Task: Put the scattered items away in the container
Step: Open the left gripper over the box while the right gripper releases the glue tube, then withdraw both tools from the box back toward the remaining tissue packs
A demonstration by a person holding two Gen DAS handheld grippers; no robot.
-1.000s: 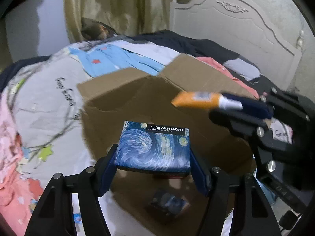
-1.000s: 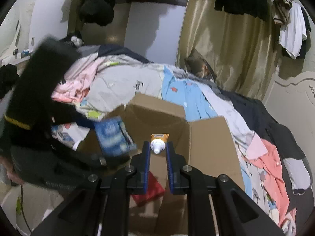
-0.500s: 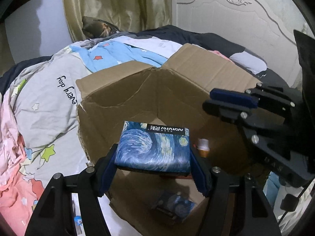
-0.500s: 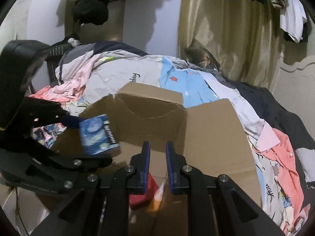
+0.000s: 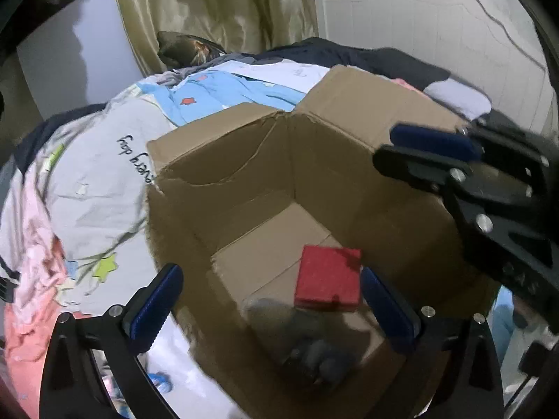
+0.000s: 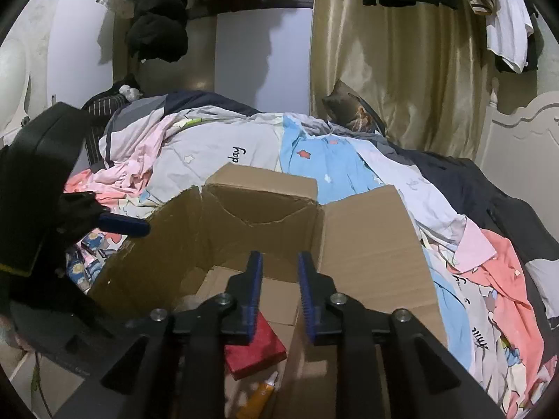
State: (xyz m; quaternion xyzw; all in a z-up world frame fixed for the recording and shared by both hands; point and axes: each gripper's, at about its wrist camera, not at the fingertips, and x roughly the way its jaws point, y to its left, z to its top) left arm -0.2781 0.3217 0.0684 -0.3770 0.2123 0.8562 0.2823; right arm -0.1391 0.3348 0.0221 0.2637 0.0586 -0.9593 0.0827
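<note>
An open cardboard box (image 5: 244,160) (image 6: 258,202) stands on the bed. My left gripper (image 5: 272,300) hangs over it, jaws opening wide with nothing between them. Below it, a blurred dark blue box (image 5: 314,345) is inside the carton next to a red box (image 5: 328,279) (image 6: 251,345). My right gripper (image 6: 279,272) (image 5: 429,153) is above the carton's right side, its jaws opening a little and empty. An orange tube (image 6: 258,394) lies on the carton floor beneath it. One blue pad of the left gripper (image 6: 122,225) shows at the carton's left edge.
Clothes in grey, pale blue, pink and navy (image 6: 314,160) cover the bed around the carton. A white headboard (image 5: 436,35) rises at the right and a gold curtain (image 6: 401,70) hangs behind. More clothes hang high at the back (image 6: 510,24).
My left gripper has spread its jaws and let go of the blue starry box, which has dropped into the carton. The right gripper let the orange tube fall in, and its jaws have parted slightly.
</note>
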